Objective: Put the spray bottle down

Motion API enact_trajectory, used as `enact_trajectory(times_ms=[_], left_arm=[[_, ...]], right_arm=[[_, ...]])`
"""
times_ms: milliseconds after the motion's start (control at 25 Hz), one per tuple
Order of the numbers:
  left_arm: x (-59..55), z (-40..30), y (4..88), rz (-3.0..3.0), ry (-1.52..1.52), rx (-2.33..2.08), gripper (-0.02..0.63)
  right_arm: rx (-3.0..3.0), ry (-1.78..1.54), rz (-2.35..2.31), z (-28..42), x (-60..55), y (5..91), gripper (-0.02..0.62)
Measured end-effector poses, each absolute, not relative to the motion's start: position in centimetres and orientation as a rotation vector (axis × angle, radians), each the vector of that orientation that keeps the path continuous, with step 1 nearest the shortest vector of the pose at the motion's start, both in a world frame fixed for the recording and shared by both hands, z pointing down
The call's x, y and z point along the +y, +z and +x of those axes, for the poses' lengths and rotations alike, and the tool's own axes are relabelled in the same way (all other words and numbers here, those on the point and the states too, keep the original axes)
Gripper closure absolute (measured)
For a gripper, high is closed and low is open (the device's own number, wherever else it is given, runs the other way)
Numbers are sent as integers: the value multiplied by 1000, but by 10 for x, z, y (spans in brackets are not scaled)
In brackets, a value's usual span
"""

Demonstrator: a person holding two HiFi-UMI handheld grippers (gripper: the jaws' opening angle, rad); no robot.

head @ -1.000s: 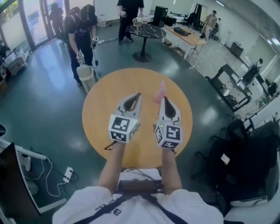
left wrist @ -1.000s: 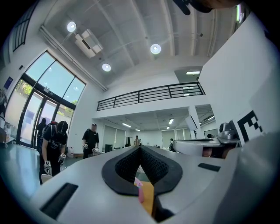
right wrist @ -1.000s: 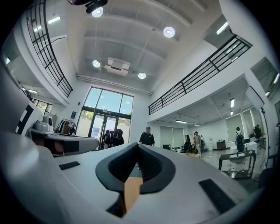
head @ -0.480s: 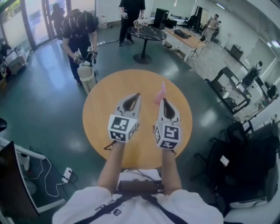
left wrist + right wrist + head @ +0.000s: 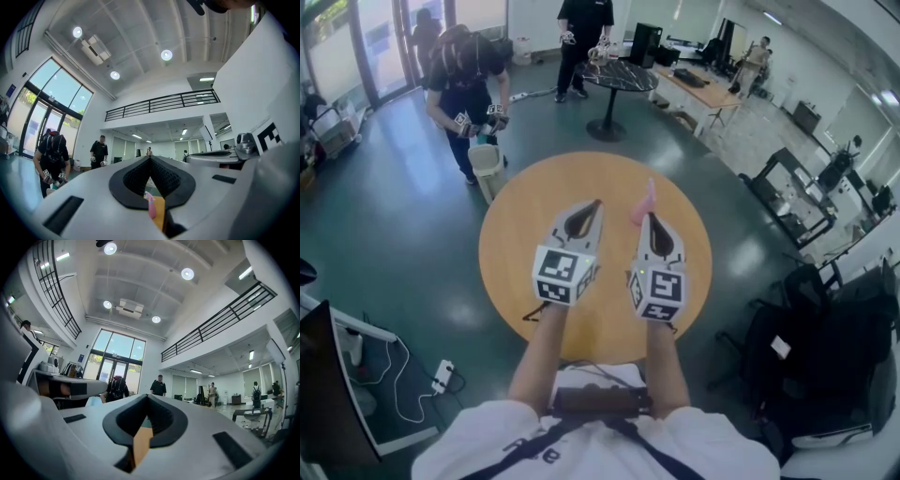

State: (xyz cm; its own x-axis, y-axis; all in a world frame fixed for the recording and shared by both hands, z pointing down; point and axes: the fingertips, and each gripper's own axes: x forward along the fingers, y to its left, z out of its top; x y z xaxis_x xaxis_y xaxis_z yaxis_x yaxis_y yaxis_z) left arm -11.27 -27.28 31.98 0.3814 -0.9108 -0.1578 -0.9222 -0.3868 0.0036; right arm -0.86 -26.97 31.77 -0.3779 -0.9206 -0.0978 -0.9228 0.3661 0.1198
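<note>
The left hand-held gripper [image 5: 596,202] hovers over the round, light-brown wooden worktop [image 5: 520,234], a little to the 9 o'clock side of its middle. Its jaws are closed tip to tip with nothing between them. The small pink plastic spray bottle [image 5: 646,198] stands upright on the worktop at about 1 o'clock from the centre. It is just past the tip of the right hand-held gripper [image 5: 650,217], at that gripper's 12 o'clock. The right hand-held gripper's jaws are also pressed together and empty; only bare wood shows through the gap behind them. The head view does not show whether its tip touches the bottle.

Judging from this, the bottle is already set down and released, so the task looks essentially complete. At most, the two grippers have yet to draw away.
</note>
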Motion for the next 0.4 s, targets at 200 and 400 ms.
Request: enact_trajectory(times_ms=[200,400], left_arm=[[-272,-117,321,-2532,207,1705,595],[-268,-121,323,-2535,201,1719,595]], right_arm=[[2603,252,-1723,-14,-267,320,582],[2619,251,-1731,-19,-262,325,581]])
